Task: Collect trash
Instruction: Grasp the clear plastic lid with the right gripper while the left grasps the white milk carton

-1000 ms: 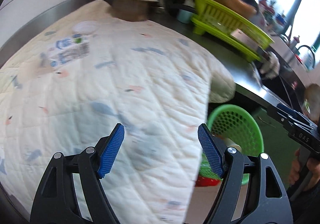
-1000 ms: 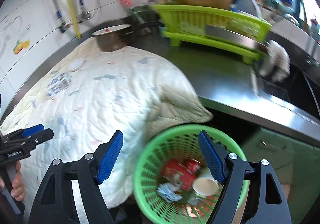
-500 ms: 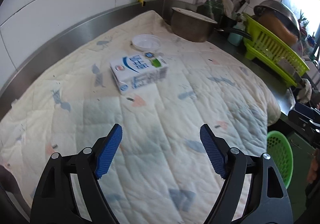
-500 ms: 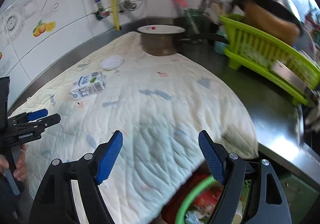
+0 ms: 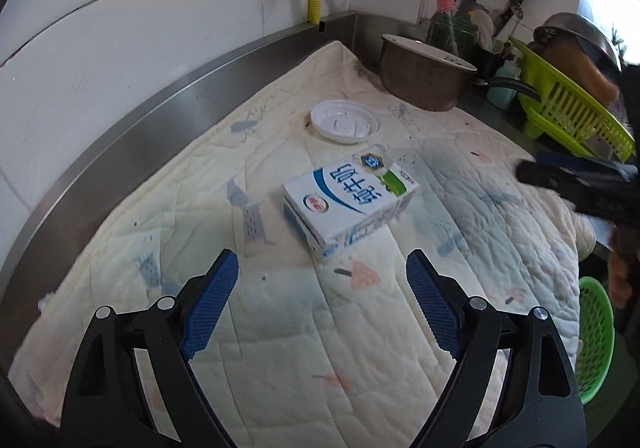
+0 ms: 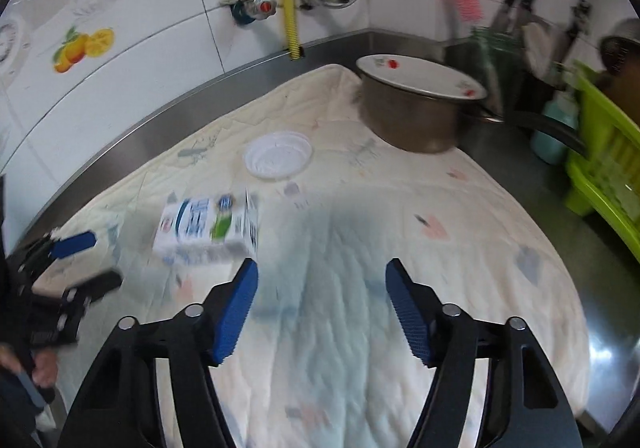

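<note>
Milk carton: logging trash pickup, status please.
Left gripper opening, empty. Right gripper closing, empty. Milk carton lying on quilt, untouched; white lid beyond. Nothing in the way.

Left hand-held gripper point(image 5: 322, 308): black frame with blue ribbed pads, pointing steeply down; jaws opening, nothing between them.
Right hand-held gripper point(image 6: 321, 308): same black frame and blue pads, pointing steeply down; jaws closing, nothing between them.
Person's right hand point(image 5: 622, 280): at the right edge of the left wrist view, wrapped around a gripper handle.
Person's left hand point(image 6: 38, 364): low at the left edge of the right wrist view, fingers curled around a handle.
</note>
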Motion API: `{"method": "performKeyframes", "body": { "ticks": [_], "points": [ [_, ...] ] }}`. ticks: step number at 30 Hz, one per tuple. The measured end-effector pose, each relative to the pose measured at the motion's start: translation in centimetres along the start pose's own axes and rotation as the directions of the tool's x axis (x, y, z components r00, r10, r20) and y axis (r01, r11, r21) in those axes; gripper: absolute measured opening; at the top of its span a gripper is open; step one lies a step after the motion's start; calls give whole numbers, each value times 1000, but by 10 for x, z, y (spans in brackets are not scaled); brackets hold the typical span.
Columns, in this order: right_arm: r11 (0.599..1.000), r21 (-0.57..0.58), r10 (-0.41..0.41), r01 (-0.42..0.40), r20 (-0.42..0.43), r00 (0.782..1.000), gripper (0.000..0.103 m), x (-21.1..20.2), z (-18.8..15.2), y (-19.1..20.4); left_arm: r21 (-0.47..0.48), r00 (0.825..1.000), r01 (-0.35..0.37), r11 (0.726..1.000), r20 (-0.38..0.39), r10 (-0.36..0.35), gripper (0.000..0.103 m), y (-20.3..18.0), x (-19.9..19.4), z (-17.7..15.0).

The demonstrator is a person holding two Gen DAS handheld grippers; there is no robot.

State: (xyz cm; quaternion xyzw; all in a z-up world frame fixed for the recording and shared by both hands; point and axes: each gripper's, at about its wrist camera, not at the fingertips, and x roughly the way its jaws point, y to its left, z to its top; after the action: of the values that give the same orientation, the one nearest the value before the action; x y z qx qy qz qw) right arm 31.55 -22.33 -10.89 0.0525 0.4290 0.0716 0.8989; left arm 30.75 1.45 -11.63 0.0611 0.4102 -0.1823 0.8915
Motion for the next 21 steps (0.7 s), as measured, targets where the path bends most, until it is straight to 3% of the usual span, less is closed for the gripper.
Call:
{"method": "performKeyframes", "body": {
  "ticks": [10, 21],
  "points": [
    [998, 22, 57, -55, -74, 996, 33, 100, 65, 5, 110, 999, 35, 993, -1, -35, 87, 12, 32, 12],
    [996, 76, 63, -54, -127, 990, 24, 169, 97, -2, 223, 997, 66, 973, 34, -76, 87, 9, 55, 23]
  ]
}}
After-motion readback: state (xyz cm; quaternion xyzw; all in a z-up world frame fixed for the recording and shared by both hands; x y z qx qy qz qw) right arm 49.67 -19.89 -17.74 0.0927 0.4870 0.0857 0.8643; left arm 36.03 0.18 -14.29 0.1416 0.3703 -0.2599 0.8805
